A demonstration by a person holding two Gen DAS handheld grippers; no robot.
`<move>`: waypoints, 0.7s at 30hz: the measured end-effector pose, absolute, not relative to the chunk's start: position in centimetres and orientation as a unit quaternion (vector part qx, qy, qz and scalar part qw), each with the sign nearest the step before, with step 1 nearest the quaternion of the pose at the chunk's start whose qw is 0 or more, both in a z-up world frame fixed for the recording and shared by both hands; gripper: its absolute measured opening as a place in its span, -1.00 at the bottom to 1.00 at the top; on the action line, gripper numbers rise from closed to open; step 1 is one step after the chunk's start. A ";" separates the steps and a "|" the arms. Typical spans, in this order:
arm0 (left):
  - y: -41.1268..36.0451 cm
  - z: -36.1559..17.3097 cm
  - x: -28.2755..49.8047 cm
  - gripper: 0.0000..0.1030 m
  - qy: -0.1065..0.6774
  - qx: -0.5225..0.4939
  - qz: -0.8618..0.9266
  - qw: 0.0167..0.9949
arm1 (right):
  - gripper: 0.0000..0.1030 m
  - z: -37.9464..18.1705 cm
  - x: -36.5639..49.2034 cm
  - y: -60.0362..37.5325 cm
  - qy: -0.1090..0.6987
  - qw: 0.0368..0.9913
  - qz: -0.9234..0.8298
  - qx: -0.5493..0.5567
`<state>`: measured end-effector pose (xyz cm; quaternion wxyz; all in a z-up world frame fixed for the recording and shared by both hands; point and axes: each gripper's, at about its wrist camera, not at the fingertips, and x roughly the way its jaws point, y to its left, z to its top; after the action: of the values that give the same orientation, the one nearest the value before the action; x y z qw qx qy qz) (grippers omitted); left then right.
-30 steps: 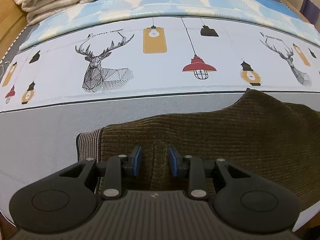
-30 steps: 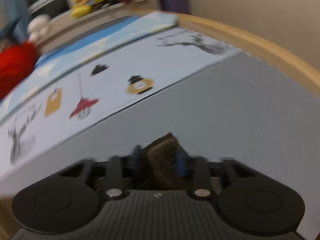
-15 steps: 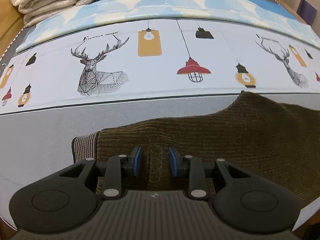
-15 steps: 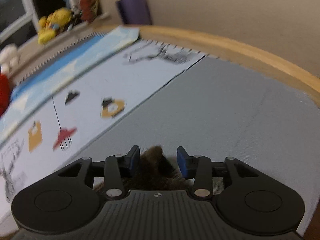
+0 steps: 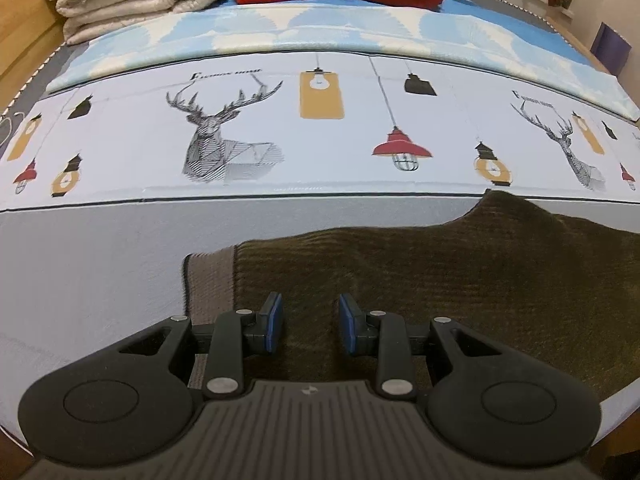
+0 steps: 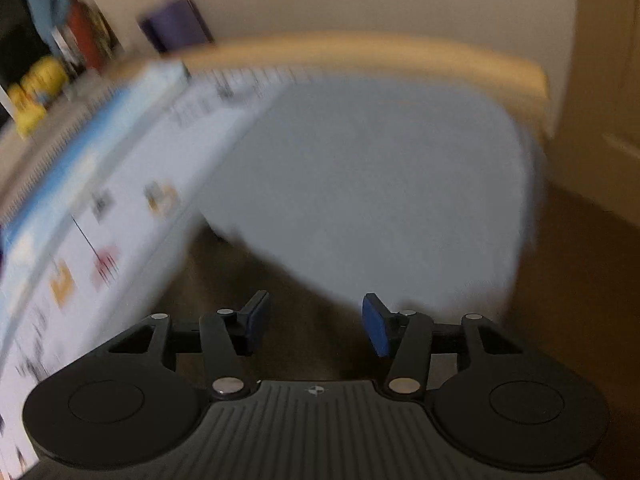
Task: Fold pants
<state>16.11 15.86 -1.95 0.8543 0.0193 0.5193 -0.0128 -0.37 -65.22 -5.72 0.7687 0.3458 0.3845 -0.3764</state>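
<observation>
With the dark brown corduroy pants (image 5: 460,280) lying flat on the grey bed cover (image 5: 80,272), the left gripper (image 5: 310,322) hovers part-open and empty, the right gripper (image 6: 316,326) opens, releasing; regrip the 9 o'clock striped waistband (image 5: 208,280).

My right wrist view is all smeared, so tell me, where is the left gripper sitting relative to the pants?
Observer: The left gripper hangs over the brown corduroy pants, close to their striped end band.
Operator: Is it gripping any cloth?
Observer: No. Its fingers stand apart and the fabric below them lies flat, not pinched.
Operator: Is the rest of the garment flat too?
Observer: Mostly. On the far edge, one peak humps up and reaches the deer-print sheet.
</observation>
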 end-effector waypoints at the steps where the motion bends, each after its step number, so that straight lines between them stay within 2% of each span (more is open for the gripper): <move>1: 16.2 -2.0 15.8 -0.34 0.520 0.019 -0.012 0.854 | 0.03 -6.1 -0.8 -65.1 0.389 0.764 -0.379 0.348; 4: 17.2 -2.2 15.2 -0.32 0.523 0.022 -0.003 0.852 | 0.02 -6.6 -1.5 -65.0 0.380 0.772 -0.372 0.348; 5: 17.5 -2.3 15.0 -0.32 0.524 0.023 0.001 0.851 | -0.04 -6.9 -1.4 -65.0 0.382 0.779 -0.362 0.342; 6: 17.8 -2.4 14.8 -0.31 0.525 0.023 0.004 0.851 | -0.58 -7.0 -1.7 -64.8 0.382 0.785 -0.356 0.333; 7: 18.1 -2.4 14.7 -0.31 0.527 0.023 0.006 0.850 | -0.80 -7.0 -2.0 -64.9 0.384 0.788 -0.359 0.322; 11: 18.6 -2.4 14.2 -0.31 0.528 0.020 0.015 0.849 | -0.81 -7.0 -3.4 -66.0 0.353 0.765 -0.375 0.387; 14: 18.5 -2.2 13.8 -0.31 0.526 0.019 0.013 0.850 | -0.65 -7.3 -3.2 -65.7 0.354 0.753 -0.389 0.395; 15: 18.5 -2.3 13.7 -0.31 0.526 0.020 0.011 0.850 | -0.38 -7.4 -3.4 -65.6 0.350 0.745 -0.398 0.404; 16: 18.4 -2.3 13.6 -0.31 0.526 0.022 0.010 0.850 | -0.01 -7.5 -3.7 -65.5 0.348 0.737 -0.407 0.413; 17: 18.3 -2.4 13.5 -0.31 0.527 0.025 0.010 0.850 | 0.12 -7.7 -4.0 -65.4 0.345 0.726 -0.415 0.426; 18: 18.3 -2.4 13.5 -0.31 0.527 0.029 0.009 0.849 | 0.22 -8.1 -4.4 -65.4 0.342 0.719 -0.417 0.438; 21: 18.1 -2.6 13.5 -0.31 0.529 0.032 0.013 0.848 | 0.22 -9.4 -5.0 -65.6 0.341 0.701 -0.403 0.480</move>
<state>13.47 18.11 -2.57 0.8479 0.0324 0.5290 0.0125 -5.02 -65.56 -9.42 0.7010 0.4797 0.3409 -0.4030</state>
